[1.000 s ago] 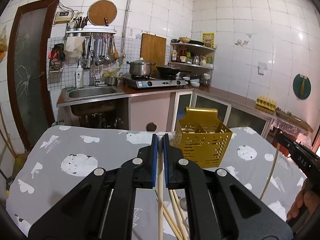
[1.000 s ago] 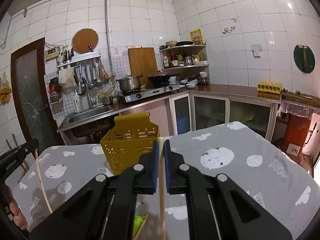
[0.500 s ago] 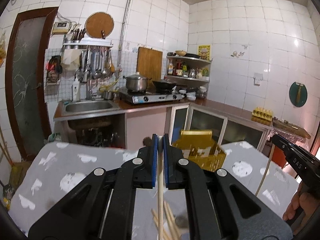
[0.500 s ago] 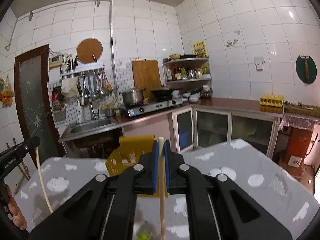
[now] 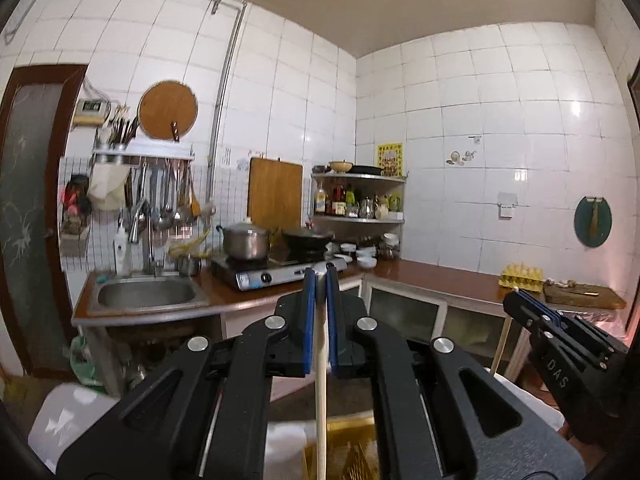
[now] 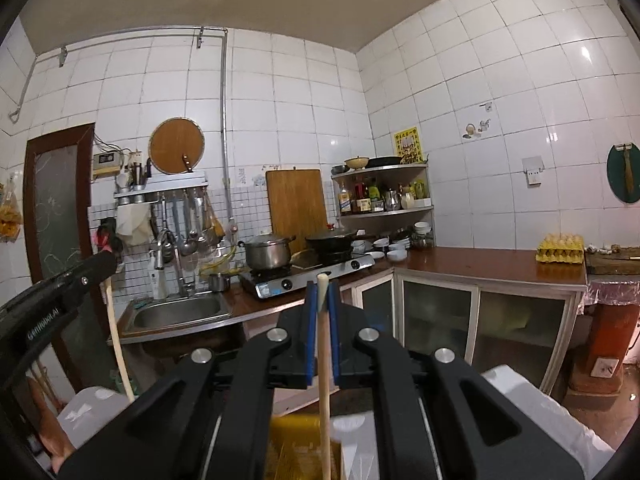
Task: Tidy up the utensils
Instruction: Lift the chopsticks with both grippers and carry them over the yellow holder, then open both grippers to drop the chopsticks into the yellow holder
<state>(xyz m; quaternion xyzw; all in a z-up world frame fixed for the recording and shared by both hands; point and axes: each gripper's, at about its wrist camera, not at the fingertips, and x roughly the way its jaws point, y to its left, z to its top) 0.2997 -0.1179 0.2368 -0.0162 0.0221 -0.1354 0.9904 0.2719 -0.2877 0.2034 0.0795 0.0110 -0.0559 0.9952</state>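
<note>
Hanging upright | chopstick (image 5: 321,380) pinched between left gripper (image 5: 319,280) jaws | basket (image 5: 344,452) below

A lived-in home kitchen, tiled white to the ceiling. A steel sink (image 5: 146,293) is set into a brown worktop (image 5: 440,280), beside a two-burner gas stove (image 5: 276,270) carrying a lidded pot (image 5: 245,242) and a dark wok (image 5: 306,240). Ladles (image 5: 168,196) hang from a wall rack, a wooden cutting board (image 5: 275,194) leans on the tiles, a corner shelf (image 5: 360,198) holds bottles, and an egg tray (image 5: 522,276) sits further along.
</note>
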